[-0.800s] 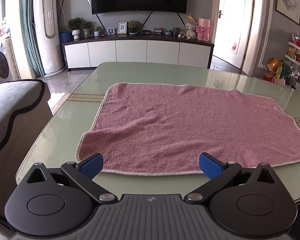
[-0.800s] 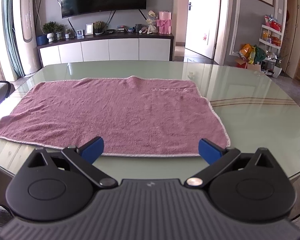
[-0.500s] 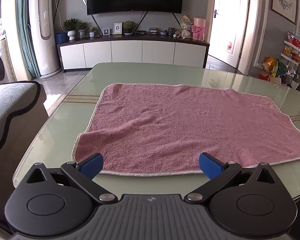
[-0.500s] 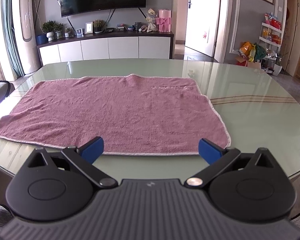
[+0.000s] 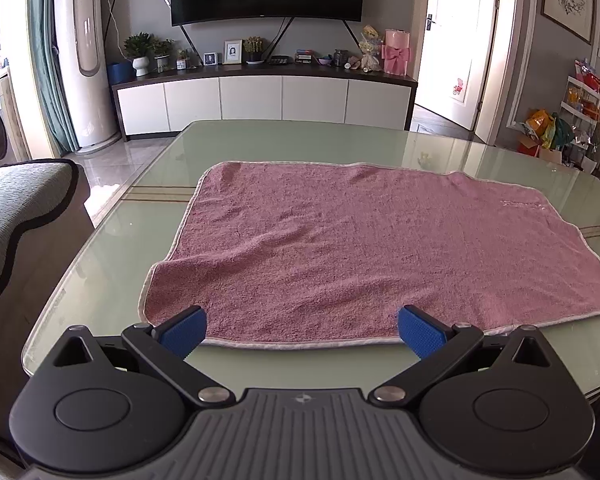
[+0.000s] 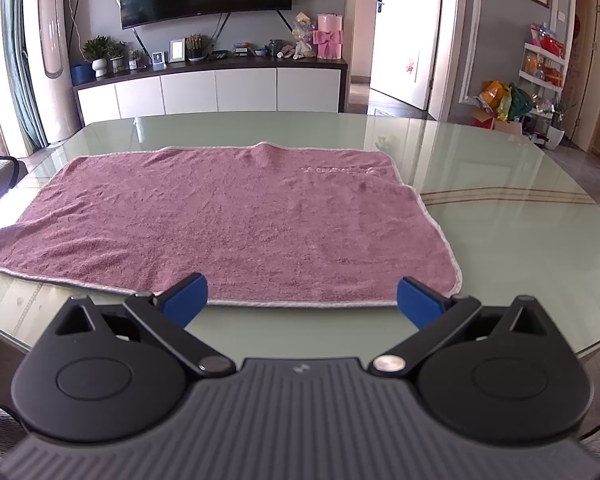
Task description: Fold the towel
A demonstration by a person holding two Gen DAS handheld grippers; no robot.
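A pink terry towel (image 5: 364, 248) with a pale stitched hem lies spread in a single layer on a glossy, pale green glass table (image 5: 112, 288), its nap softly rippled and one far edge slightly humped (image 6: 266, 148). Embroidered lettering (image 6: 336, 169) marks its far right corner. The left gripper (image 5: 302, 326), black with ribbed blue pads (image 5: 422, 332), hangs with its jaws spread wide over the towel's near left hem, gripping nothing. The right gripper (image 6: 302, 296), likewise spread and empty, hangs over the near right hem (image 6: 300, 303). No container appears on the table.
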